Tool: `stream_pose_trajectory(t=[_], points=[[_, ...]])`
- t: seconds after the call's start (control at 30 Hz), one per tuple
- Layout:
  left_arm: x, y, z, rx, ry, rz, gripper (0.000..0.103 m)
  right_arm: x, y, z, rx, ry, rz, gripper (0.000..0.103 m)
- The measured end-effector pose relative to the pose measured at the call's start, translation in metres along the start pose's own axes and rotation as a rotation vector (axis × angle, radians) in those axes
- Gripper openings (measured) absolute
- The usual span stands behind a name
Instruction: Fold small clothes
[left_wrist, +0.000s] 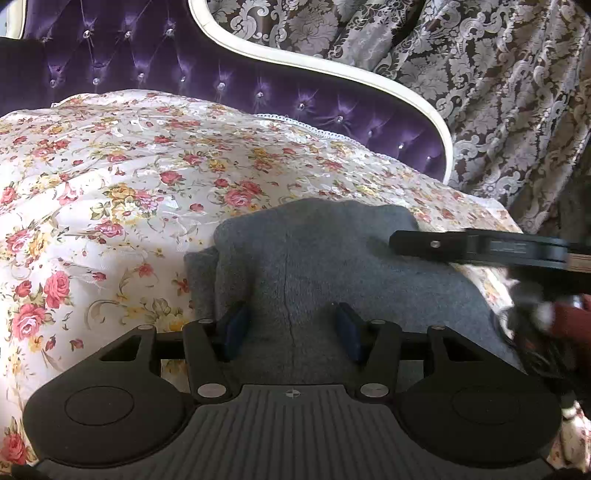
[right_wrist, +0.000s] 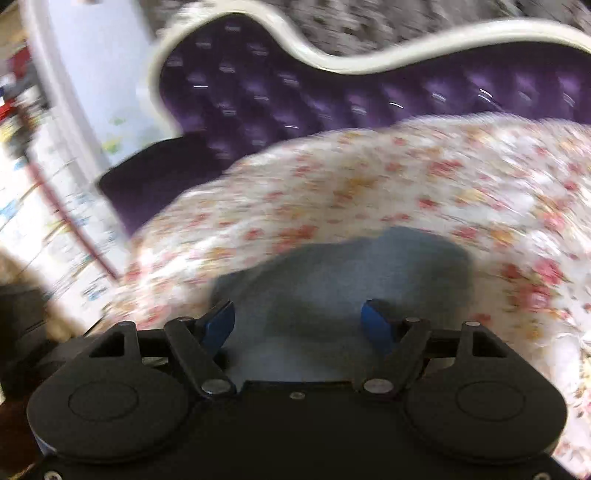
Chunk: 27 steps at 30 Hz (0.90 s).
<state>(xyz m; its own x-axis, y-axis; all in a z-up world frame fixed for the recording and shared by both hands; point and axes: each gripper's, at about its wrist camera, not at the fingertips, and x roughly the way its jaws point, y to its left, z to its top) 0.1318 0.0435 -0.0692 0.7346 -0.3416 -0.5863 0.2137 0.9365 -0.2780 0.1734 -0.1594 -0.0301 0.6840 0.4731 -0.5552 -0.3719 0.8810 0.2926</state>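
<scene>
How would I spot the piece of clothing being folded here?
Find the purple tufted headboard, then the rose-patterned bedspread below it. The plain grey fleecy garment lies on that bedspread, the only unpatterned fabric there.

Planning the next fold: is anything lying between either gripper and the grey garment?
Nothing visible. The grey garment lies bare on the floral bedspread, directly ahead of the open left gripper and open right gripper. The right wrist view is blurred.

Your left gripper is matte black with blue pads, silver screws and a ribbed base. At three o'clock, your right gripper matches.
</scene>
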Motion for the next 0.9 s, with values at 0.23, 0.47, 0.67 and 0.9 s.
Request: stream_pose_trajectory(t=[0.23,0.47,0.67,0.9], points=[[-0.001,-0.009,0.003,0.021,-0.004,0.039,0.061,-0.025,-0.009,-0.006,0.019,-0.089,-0.205,0.081],[-0.025,-0.03,0.002,0.086,-0.036,0.127,0.102,-0.07,0.02,-0.019,-0.085,-0.175,-0.278,0.103],[-0.059,-0.037,-0.004,0.074,-0.118,0.22,0.102,-0.094,0.043,-0.033,-0.085,-0.217,-0.289,0.103],[-0.088,-0.043,-0.015,0.05,-0.113,0.219,0.102,-0.119,0.07,-0.059,-0.089,-0.228,-0.336,0.103]])
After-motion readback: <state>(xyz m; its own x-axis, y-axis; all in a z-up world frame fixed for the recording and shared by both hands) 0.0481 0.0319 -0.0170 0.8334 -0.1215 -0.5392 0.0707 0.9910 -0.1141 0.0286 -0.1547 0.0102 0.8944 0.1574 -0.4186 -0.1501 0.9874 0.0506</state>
